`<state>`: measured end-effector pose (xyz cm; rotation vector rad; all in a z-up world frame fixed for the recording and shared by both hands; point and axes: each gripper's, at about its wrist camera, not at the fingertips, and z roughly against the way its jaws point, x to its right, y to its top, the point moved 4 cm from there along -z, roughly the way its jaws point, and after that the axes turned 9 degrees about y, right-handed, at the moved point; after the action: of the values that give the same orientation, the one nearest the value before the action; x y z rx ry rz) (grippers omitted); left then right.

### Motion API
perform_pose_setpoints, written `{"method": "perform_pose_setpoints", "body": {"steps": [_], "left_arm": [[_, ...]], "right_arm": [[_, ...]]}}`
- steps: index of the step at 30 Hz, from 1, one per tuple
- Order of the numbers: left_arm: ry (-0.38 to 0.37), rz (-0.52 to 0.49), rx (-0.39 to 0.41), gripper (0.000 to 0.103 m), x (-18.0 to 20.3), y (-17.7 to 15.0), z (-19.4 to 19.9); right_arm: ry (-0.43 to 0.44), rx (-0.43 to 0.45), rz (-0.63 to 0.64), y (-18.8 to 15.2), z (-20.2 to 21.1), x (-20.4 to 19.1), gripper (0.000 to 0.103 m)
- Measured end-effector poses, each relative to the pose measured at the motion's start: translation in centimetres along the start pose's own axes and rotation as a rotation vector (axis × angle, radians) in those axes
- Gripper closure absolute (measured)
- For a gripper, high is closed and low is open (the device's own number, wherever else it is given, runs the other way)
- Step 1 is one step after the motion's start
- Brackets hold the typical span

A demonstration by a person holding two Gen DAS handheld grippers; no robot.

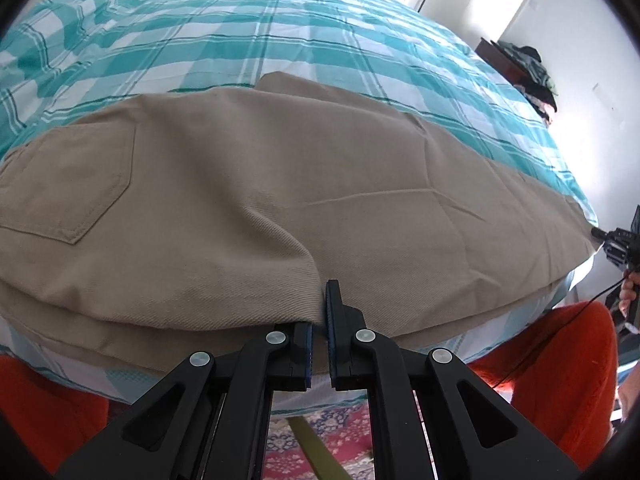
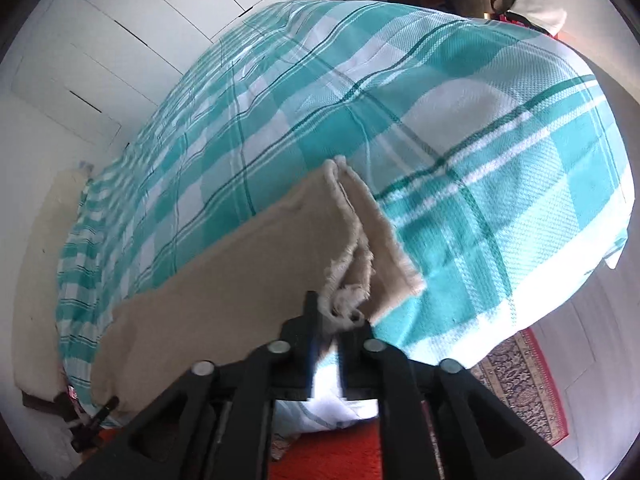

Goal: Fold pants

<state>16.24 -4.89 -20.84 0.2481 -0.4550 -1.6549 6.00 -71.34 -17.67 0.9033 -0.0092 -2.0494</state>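
Beige pants [image 1: 240, 184] lie lengthwise along the near edge of a bed with a teal check cover [image 1: 280, 40], back pocket at the left. My left gripper [image 1: 320, 320] is shut on the near edge of the pants, one finger under the cloth and one on top. In the right wrist view the pants' legs [image 2: 224, 280] end in a frayed hem [image 2: 352, 240]. My right gripper [image 2: 334, 320] stands slightly open there, with the crumpled hem corner loose between its fingertips. The same gripper shows small at the far right [image 1: 600, 236] of the left wrist view.
The bed cover [image 2: 480, 120] stretches far beyond the pants. A person's orange-clad legs [image 1: 560, 360] press against the bed's near side, over a patterned rug [image 2: 520, 380]. A dark dresser piled with clothes [image 1: 528, 68] stands past the bed, and white cupboard doors [image 2: 100, 40] line the wall.
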Motion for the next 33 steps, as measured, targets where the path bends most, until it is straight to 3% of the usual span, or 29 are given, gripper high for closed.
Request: {"method": "perform_pose_setpoints", "body": {"steps": [2,3,8,12,16,17,19,21,22,27,30,33], "left_arm": [[0.009,-0.007,0.008,0.099,0.1,0.1,0.1],[0.010,-0.008,0.018,0.099,0.2,0.0,0.3],[0.024,-0.030,0.016,0.098,0.7,-0.7,-0.3],[0.060,-0.065,0.020,0.097,1.1,-0.8,-0.3],[0.096,-0.093,-0.003,0.087,1.1,-0.7,0.2],[0.107,-0.101,-0.011,0.083,1.1,-0.7,0.4],[0.128,-0.117,-0.037,0.061,1.0,-1.1,1.1],[0.145,-0.130,-0.056,0.052,0.7,-1.8,2.5],[0.154,-0.136,-0.058,0.051,0.6,-2.0,3.2],[0.205,-0.133,0.001,0.046,0.7,-0.6,5.8],[0.236,-0.131,0.038,0.045,1.3,1.1,5.4],[0.267,-0.151,0.030,0.045,2.1,2.1,3.8]], "right_arm": [[-0.001,-0.014,0.015,0.7,-0.8,-0.2,0.090],[-0.037,-0.022,0.047,1.1,-1.1,-0.6,0.100],[-0.074,0.067,0.234,2.6,0.8,-3.9,0.100],[-0.182,-0.040,0.218,1.9,-2.3,-0.8,0.100],[-0.199,-0.005,0.206,1.5,-2.5,-0.5,0.100],[-0.209,-0.001,0.207,1.5,-2.3,-0.5,0.098],[-0.223,-0.001,0.220,1.5,-2.2,-0.6,0.085],[-0.253,0.004,0.209,1.7,-1.3,-0.4,0.054],[-0.265,0.022,0.212,1.9,-0.5,-0.6,0.049],[-0.314,0.148,0.248,2.9,3.4,-1.9,0.047],[-0.250,0.198,0.290,3.4,4.5,-5.0,0.047],[-0.160,0.169,0.339,3.4,3.3,-8.6,0.044]]}}
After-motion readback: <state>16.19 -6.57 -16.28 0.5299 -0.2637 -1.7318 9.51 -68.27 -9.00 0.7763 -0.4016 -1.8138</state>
